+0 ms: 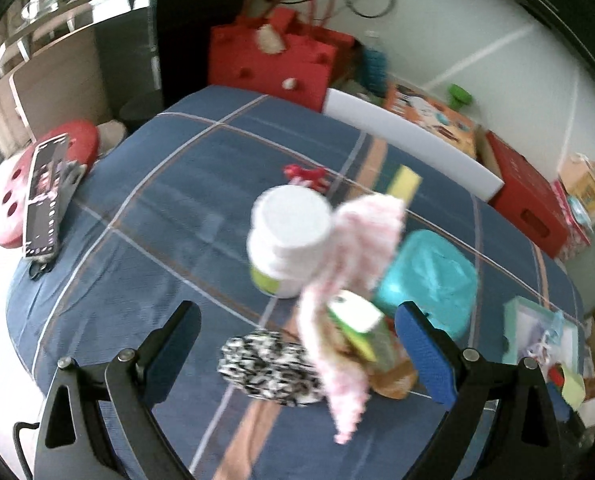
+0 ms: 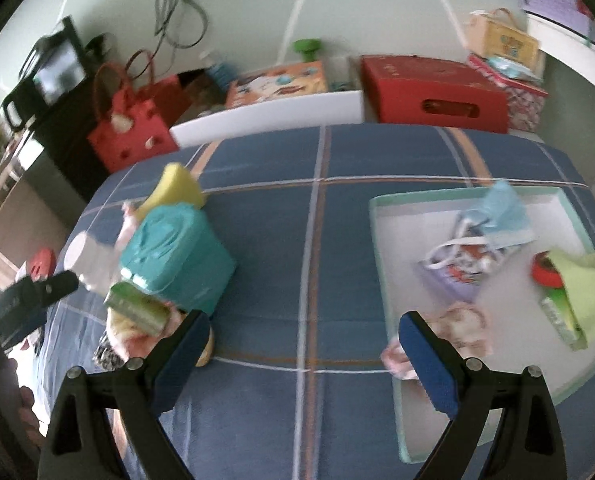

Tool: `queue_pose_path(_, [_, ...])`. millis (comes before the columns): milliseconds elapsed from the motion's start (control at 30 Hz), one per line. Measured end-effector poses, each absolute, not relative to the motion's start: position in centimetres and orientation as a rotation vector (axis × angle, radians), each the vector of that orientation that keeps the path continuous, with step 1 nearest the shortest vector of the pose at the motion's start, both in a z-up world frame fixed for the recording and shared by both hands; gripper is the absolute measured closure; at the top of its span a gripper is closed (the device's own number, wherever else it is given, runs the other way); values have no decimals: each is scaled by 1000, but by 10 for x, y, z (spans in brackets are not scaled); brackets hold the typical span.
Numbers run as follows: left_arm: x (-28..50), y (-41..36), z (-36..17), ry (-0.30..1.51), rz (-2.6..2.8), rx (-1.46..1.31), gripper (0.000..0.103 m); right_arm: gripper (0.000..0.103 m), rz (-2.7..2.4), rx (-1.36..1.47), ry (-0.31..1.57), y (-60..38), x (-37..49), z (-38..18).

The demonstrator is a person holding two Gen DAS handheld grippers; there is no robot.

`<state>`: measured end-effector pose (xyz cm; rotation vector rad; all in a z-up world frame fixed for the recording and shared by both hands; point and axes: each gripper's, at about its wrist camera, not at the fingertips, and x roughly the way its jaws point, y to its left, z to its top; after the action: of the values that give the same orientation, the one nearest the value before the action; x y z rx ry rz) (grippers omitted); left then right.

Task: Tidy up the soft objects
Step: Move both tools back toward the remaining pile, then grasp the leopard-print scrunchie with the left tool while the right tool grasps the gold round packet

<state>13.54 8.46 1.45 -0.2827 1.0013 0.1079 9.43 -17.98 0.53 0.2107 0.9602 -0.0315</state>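
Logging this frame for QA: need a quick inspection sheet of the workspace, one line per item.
Surface: blue plaid cloth covers the table.
Job's things: pink-white cloth, black-white fabric and yellow sponge lie in the pile; shallow tray already holds a blue face mask, green cloth, pink item.
Clutter: white-lid bottle, teal container, small green carton, phone on stand.
Grippers: left gripper and right gripper both open, holding nothing.
Cables: loose loops on the wall.
Surroundings: red tote, red box, printed box.
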Motion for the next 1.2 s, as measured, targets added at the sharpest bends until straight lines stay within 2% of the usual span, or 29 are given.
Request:
queue_pose_path(700, [131,136,-43,1146,131,-368,5,6,75,137,1095,-122,111,-38])
queue_pose_path(1200, [123,127,-68,1230,27,-322,5,6,113,52,1129,-94,119,-57])
